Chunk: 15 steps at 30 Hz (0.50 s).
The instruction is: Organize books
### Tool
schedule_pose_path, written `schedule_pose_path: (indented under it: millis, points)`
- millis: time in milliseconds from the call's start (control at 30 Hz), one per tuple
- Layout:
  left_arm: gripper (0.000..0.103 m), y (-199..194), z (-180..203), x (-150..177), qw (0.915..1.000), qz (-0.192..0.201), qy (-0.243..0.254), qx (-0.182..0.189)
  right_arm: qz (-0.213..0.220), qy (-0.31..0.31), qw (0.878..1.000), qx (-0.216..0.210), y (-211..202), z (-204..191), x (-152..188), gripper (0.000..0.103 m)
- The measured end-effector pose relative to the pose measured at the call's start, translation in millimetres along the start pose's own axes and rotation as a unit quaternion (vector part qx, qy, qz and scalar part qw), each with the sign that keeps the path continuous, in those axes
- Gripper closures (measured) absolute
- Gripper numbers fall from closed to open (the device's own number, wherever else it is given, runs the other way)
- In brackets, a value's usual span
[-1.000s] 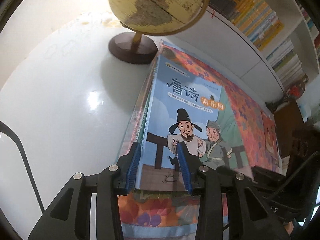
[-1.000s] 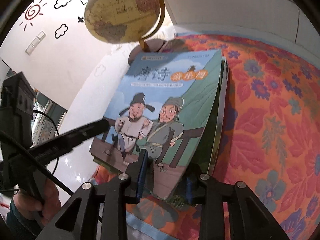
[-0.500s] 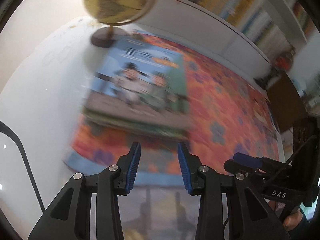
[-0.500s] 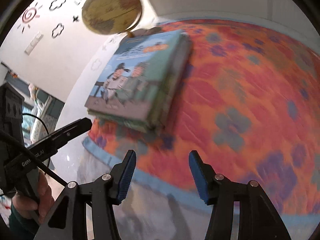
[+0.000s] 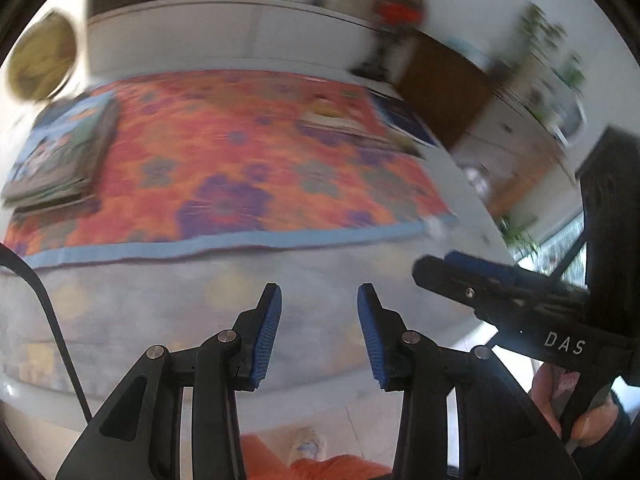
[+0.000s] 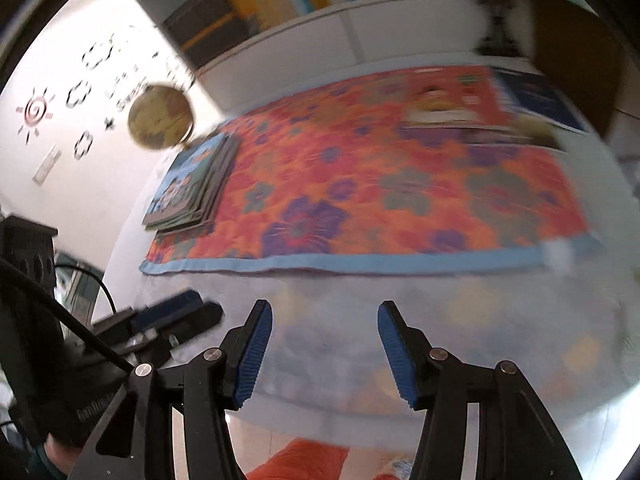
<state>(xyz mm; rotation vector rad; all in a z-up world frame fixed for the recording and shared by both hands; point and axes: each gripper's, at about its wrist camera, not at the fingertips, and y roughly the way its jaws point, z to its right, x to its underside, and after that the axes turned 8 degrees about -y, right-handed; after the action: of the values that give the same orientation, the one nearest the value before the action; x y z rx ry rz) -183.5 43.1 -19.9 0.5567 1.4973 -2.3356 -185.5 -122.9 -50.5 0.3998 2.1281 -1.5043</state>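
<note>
From the left wrist, the left gripper (image 5: 318, 334) has let go and pulled back, gaping empty; the book stack (image 5: 60, 160) lies far left on the floral cloth (image 5: 248, 168). From the right wrist, the right gripper (image 6: 325, 354) is likewise spread empty, so that stack (image 6: 192, 184) looks placed; more books (image 6: 480, 116) wait far right.

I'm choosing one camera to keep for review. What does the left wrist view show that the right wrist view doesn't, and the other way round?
Only the left wrist view shows the right hand-held gripper from the side, marked DAS, with blurred green plants behind. Only the right wrist view shows the black cloud and red sun wall stickers and the left hand-held gripper from the side. Both share the orange floral tablecloth, the stack of blue-covered picture books beside the tan globe, and more books at the far right.
</note>
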Motion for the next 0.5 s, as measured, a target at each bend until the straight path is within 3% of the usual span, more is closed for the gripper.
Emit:
schedule_pose_path:
  millis: [233, 500]
  points:
    - [0.063, 10.9, 68.4, 8.0, 0.9977, -0.022, 0.061, 0.019, 0.033, 0.056, 0.997, 0.032, -54.9, 55.6, 30.9, 0.049]
    - [0.061, 79.0, 92.8, -23.1, 0.9953, -0.064, 0.049, 0.053, 0.012, 0.113, 0.991, 0.075, -45.5, 123.7, 34.4, 0.049]
